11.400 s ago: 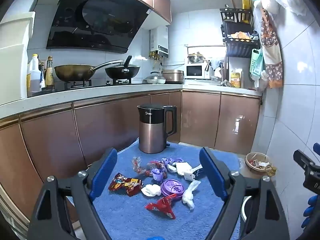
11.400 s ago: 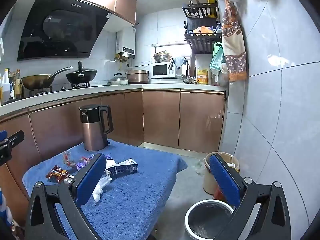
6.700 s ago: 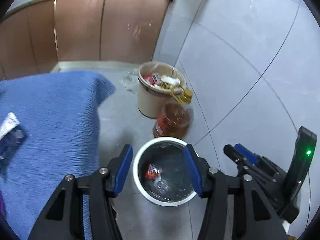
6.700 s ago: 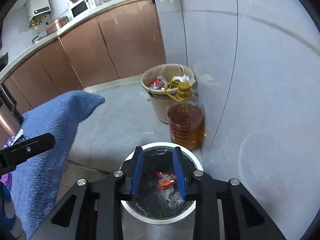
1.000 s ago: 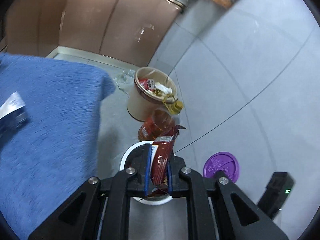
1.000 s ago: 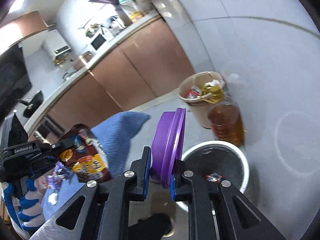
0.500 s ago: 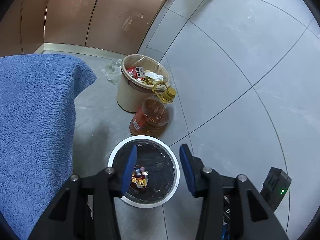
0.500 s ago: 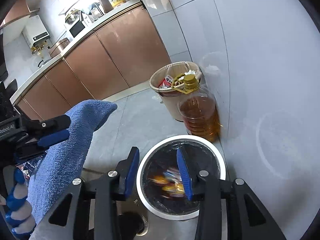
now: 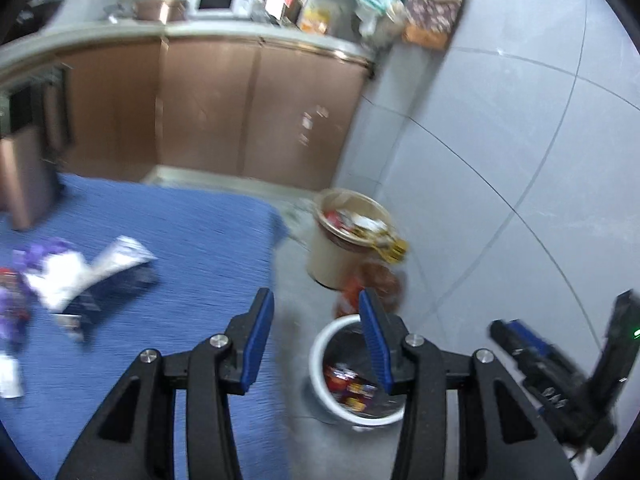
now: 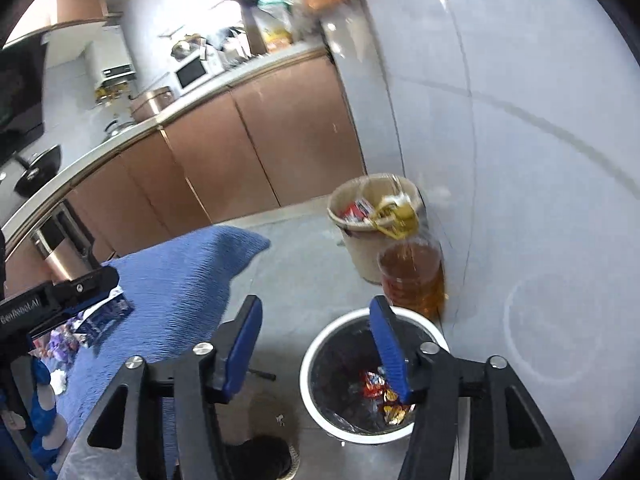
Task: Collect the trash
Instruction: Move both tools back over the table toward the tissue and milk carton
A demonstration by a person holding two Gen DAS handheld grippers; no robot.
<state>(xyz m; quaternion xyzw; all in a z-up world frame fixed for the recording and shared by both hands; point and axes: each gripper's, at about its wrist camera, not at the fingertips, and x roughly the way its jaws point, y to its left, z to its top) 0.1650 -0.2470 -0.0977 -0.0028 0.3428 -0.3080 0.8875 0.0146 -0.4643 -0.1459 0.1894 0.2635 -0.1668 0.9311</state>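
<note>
Hovering w/ blue pads spread and nothing between them: left gripper point(image 9: 316, 336), over the edge of the blue towel point(image 9: 192, 240) and the grey floor beside it. Same for right gripper point(image 10: 316, 344) — pads wide apart, empty, right pad over the rim of the white-rimmed trash bin point(image 10: 320, 340). Bin on the floor, black liner inside, red/yellow snack wrappers point(image 10: 380, 392) lying at the bottom; same bin point(image 9: 320, 344) also seen in left view w/ wrappers point(image 9: 348, 384) inside. Behind bin, touching or just beside it: oil bottle point(image 10: 412, 276) w/ amber liquid, yellow cap and handle, against the tiled wall. Beyond that, beige waste basket point(image 10: 360, 248) holding packaging. Left on the towel — blurred: white-and-dark carton point(image 9: 116, 268), purple bits point(image 9: 40, 252), white crumpled scrap point(image 9: 60, 276), near the left edge. Kettle point(image 9: 24, 176) at towel's far left corner. Brown cabinets point(image 9: 248, 108) behind, microwave point(image 9: 216, 0) on the counter.
</note>
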